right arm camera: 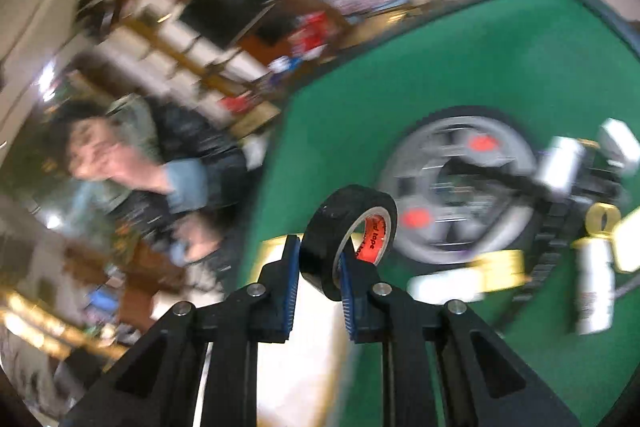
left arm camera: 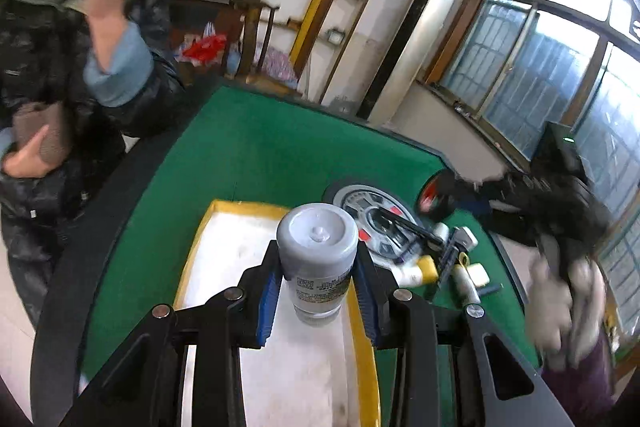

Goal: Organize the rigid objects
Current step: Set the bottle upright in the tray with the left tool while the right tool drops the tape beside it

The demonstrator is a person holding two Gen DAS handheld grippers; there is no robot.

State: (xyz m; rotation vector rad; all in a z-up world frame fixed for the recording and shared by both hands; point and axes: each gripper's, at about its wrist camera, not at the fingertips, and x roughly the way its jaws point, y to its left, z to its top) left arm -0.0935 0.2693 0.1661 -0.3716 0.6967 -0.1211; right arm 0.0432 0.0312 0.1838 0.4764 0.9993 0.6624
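Note:
My left gripper (left arm camera: 318, 275) is shut on a grey bottle (left arm camera: 318, 251) with a grey cap, held above a white tray with a yellow rim (left arm camera: 224, 239) on the green table. My right gripper (right arm camera: 320, 263) is shut on a roll of black tape (right arm camera: 348, 231) with a red core, held above the tray's white floor (right arm camera: 312, 347); this view is blurred. In the left wrist view the right gripper (left arm camera: 436, 195) shows as a dark blur at the right, holding the tape (left arm camera: 430, 193).
A round grey dial unit (left arm camera: 376, 215) sits mid-table, also in the right wrist view (right arm camera: 456, 183). Beside it lie several small bottles, a yellow-capped tube (left arm camera: 418, 269), white blocks and black tools (left arm camera: 412, 227). A person in a dark jacket (left arm camera: 72, 67) stands at the table's left edge.

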